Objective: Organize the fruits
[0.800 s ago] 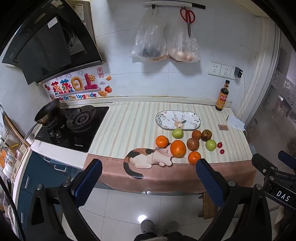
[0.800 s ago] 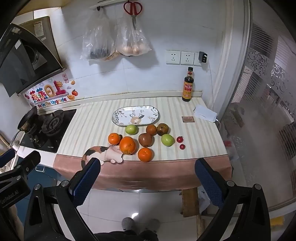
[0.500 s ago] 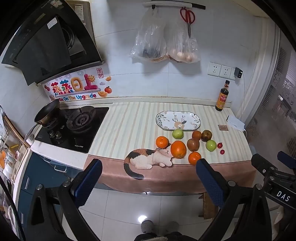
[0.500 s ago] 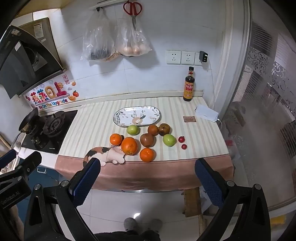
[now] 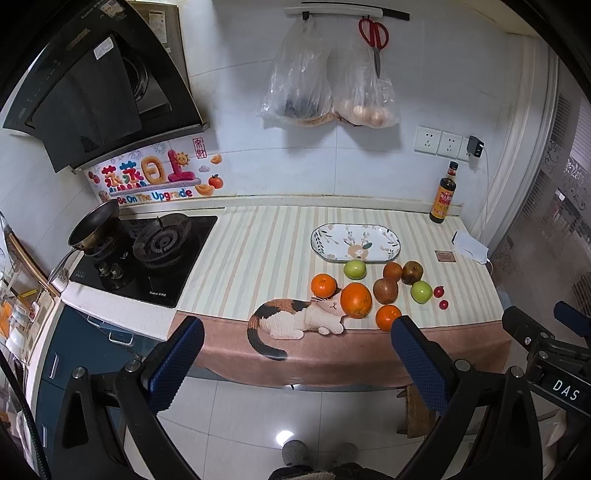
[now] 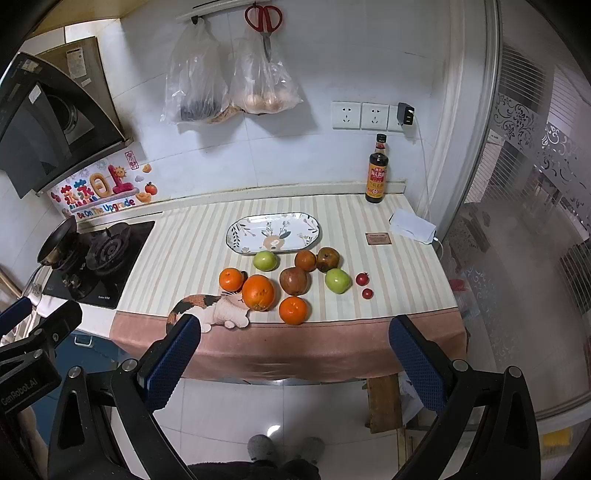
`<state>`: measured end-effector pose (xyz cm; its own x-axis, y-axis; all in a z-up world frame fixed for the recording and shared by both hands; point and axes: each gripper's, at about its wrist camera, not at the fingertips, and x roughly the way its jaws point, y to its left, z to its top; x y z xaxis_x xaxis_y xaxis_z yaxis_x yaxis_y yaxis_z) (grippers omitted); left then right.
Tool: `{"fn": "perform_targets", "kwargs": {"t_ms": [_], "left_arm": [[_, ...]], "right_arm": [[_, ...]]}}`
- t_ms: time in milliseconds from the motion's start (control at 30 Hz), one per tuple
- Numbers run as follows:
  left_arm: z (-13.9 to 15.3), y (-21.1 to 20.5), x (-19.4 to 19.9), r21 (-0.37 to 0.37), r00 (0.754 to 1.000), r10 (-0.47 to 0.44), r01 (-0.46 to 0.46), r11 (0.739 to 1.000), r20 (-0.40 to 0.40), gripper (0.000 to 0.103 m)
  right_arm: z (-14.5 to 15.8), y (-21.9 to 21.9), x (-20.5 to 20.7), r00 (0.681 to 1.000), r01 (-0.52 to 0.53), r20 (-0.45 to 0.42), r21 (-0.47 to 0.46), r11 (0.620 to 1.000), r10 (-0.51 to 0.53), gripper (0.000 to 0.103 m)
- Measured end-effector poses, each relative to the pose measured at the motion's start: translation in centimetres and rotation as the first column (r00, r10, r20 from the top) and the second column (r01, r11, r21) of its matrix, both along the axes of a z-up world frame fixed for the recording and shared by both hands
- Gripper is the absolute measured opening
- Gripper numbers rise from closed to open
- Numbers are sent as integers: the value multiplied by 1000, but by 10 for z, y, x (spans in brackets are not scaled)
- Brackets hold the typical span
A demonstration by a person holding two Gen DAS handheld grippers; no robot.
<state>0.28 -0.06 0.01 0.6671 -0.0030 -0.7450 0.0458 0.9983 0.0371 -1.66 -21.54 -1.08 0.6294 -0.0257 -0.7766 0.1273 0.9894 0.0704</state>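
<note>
Several fruits lie on the striped cloth near the counter's front edge: a large orange (image 5: 355, 300) (image 6: 258, 292), two smaller oranges (image 5: 323, 285) (image 5: 387, 316), two green apples (image 5: 355, 269) (image 5: 421, 291), brownish fruits (image 5: 385, 290) and two small red ones (image 5: 438, 291). Behind them sits an oval patterned plate (image 5: 355, 243) (image 6: 273, 232) with nothing on it. My left gripper (image 5: 295, 363) and right gripper (image 6: 295, 362) hang open over the floor, short of the counter, nothing between their fingers.
A gas hob (image 5: 147, 254) with a dark pan (image 5: 94, 229) sits at the left. A sauce bottle (image 6: 376, 170) stands at the back right, with a white paper (image 6: 412, 225) and a small card (image 6: 378, 238) nearby. Plastic bags (image 5: 328, 92) and red scissors (image 5: 373, 33) hang on the wall.
Both views have shifted slightly: the counter and fruits sit a touch closer and lower in frame. The jaws stay wide and no fruit has moved.
</note>
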Motion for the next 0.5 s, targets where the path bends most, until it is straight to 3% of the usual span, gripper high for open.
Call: {"fn": "perform_targets", "kwargs": {"t_ms": [500], "left_arm": [[6,-5,0,-1,1000,-5,5,1000,5,103]], "right_arm": [[2,-2,-1,1000,1,4,4,1000,-1,103]]}}
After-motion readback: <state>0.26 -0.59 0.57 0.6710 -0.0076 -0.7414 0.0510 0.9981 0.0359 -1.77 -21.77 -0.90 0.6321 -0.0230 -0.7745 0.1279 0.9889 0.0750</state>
